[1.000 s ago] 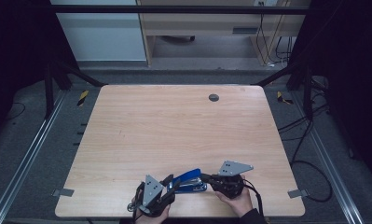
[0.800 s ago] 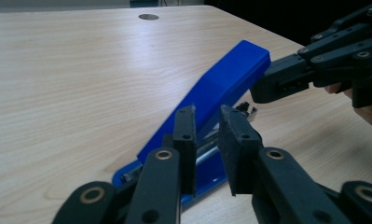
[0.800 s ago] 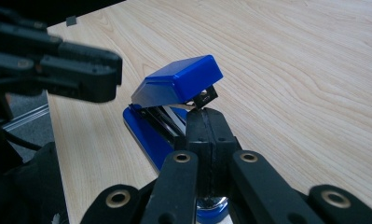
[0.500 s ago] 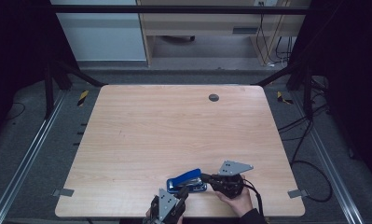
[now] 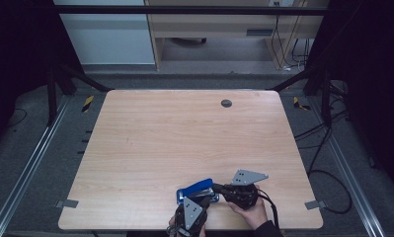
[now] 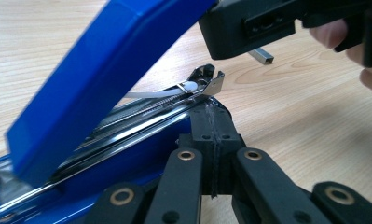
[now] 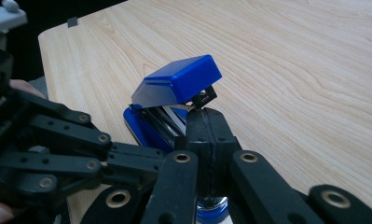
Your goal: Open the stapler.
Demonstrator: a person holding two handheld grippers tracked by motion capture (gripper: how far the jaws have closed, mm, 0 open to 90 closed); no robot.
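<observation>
A blue stapler (image 5: 197, 190) lies near the table's front edge with its lid (image 7: 179, 81) swung up and the metal staple rail (image 6: 141, 116) bare. My left gripper (image 5: 202, 199) comes in from the front edge, shut, its tip (image 6: 214, 109) against the front end of the rail. My right gripper (image 5: 217, 188) reaches in from the right over the base, shut, its tip (image 7: 204, 116) just under the raised lid's free end. In the left gripper view the right gripper (image 6: 223, 28) touches the lid. A small grey staple strip (image 6: 261, 55) shows just below it; whether it is held I cannot tell.
The wooden table (image 5: 184, 133) has a small dark round grommet (image 5: 226, 103) near its far edge. A hand (image 5: 251, 212) holds the right gripper by the front edge. Metal rails and cables run along the floor on both sides.
My left gripper has moved from the stapler's left side rightward, to just in front of it. The right gripper and the stapler with its raised lid have stayed put.
</observation>
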